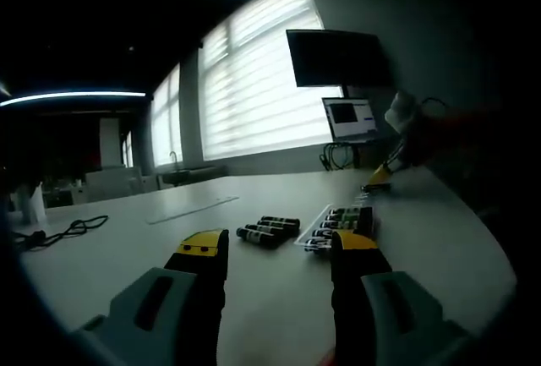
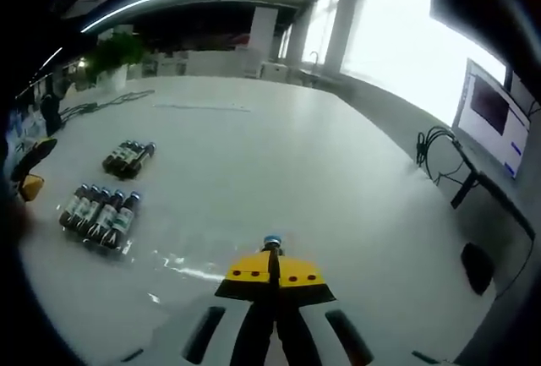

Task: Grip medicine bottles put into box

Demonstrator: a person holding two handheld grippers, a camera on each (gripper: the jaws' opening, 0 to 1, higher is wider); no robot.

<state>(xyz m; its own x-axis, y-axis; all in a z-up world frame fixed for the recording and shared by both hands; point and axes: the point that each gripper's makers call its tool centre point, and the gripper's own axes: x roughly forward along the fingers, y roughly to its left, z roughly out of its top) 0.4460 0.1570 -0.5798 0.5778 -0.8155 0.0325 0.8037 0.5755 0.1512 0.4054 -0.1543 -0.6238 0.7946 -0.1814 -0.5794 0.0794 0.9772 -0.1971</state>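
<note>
Three loose dark medicine bottles lie side by side on the white table. Right of them is a clear box with a row of several bottles lying in it. My left gripper is open just short of them, nothing between its yellow-tipped fingers. My right gripper is shut on a medicine bottle; its blue cap pokes out past the tips. It also appears as the right gripper far right, held by a hand. In the right gripper view, the boxed bottles and loose bottles lie far left.
A dark monitor and a lit screen stand at the table's far end with cables. A black cord lies at the left. A long clear strip lies mid-table. The left gripper's yellow tip shows at the left edge.
</note>
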